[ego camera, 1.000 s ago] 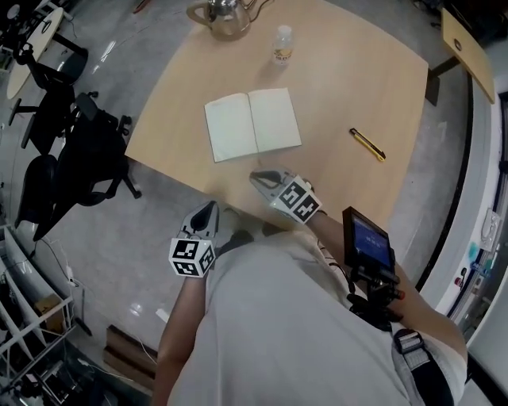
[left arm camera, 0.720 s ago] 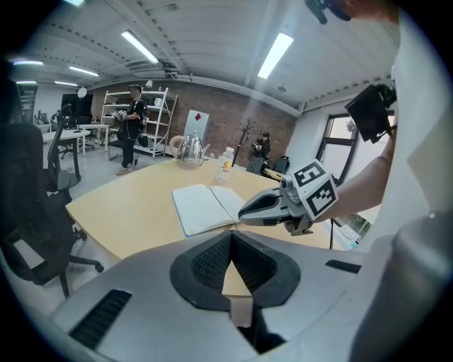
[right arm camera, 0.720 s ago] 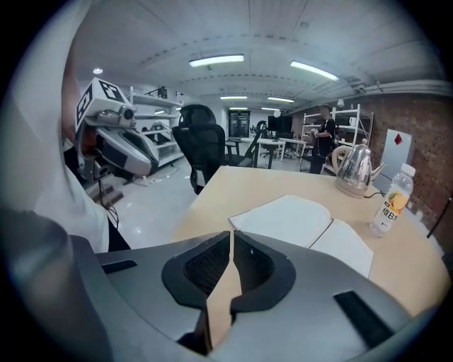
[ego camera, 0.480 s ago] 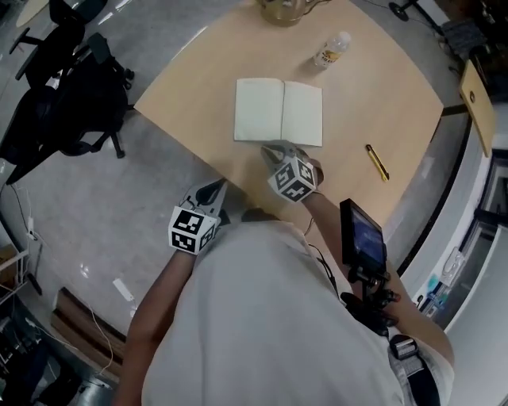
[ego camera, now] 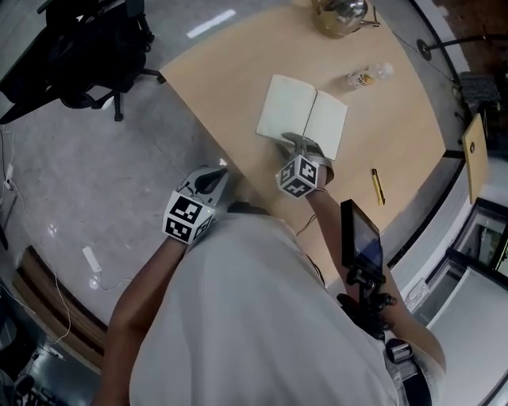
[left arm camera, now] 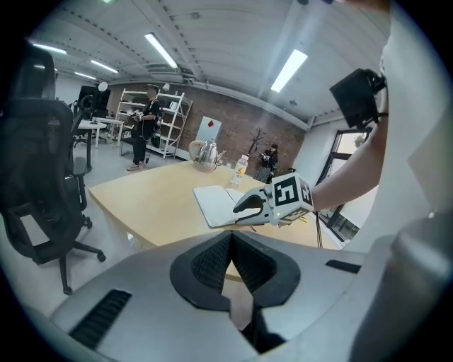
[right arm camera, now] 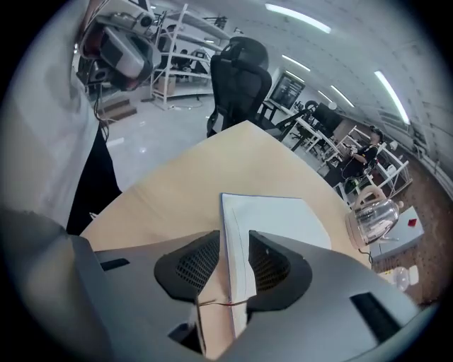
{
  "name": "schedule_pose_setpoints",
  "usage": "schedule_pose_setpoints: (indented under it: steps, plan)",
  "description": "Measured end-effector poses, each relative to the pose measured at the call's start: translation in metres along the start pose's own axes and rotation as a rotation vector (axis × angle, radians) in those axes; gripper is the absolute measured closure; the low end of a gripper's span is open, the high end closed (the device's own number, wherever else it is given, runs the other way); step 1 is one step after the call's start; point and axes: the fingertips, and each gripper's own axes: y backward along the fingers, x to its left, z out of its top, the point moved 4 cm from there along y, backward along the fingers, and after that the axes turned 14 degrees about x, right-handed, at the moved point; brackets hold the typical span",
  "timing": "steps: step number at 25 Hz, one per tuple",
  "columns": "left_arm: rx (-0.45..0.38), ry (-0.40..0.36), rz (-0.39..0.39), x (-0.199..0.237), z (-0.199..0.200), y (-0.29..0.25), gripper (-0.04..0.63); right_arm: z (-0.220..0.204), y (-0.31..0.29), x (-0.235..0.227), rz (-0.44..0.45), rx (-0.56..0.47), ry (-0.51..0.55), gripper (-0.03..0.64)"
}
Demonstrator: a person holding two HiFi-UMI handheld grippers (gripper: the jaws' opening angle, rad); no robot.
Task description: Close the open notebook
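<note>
**Bench** (ego camera: 238, 87) — carries every item. Its bare top gives the notebook no visible stop, so a sideways push could make the book slide instead of fold.

**Notebook** (ego camera: 305, 119) — lies open and flat, both pages up, towards the person's edge of the bench. The task is not yet done. All places below are given from this notebook.

**Right hand-held gripper** (ego camera: 295, 143) — at the notebook's near edge, pointing steeply down. Its jaws have just been opening and stand apart, with the edge of the notebook between them; the pads do not appear to press on it. Risks:
- If the jaws close on a single leaf and not the cover, the fold could crease or tear that leaf and leave the book open.
- If the swing begins before the pads bite, the edge may slip out.

**Left hand-held gripper** (ego camera: 213, 176) — well apart from the notebook, off the bench edge, jaws together on nothing. It cannot steady the far half, so the whole book may be dragged.

**Kettle** (ego camera: 340, 16) and **bottle** (ego camera: 369, 77) — beyond the notebook's far side; the lying bottle is near and could be nudged if the book skids.

**Yellow cutter** (ego camera: 377, 186) — right of the notebook, clear of the fold — low concern.
</note>
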Motion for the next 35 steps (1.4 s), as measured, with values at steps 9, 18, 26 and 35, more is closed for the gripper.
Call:
schedule_pose_setpoints:
  steps: [9,18,26,35]
  plan:
    - [-0.021,0.054,0.049,0.017,-0.005,0.015,0.591,0.01,-0.022,0.015,-0.153,0.124,0.377,0.492]
    - [-0.013,0.068,0.053,0.022,-0.006,0.019,0.591,0.013,-0.026,0.014,-0.291,0.128,0.404,0.494]
    - [-0.003,0.056,0.044,0.02,-0.006,0.019,0.591,0.012,-0.029,0.02,-0.302,0.121,0.346,0.571]
    - [0.007,0.031,0.041,0.019,-0.006,0.02,0.591,0.013,-0.005,0.004,-0.221,-0.016,-0.009,0.58]
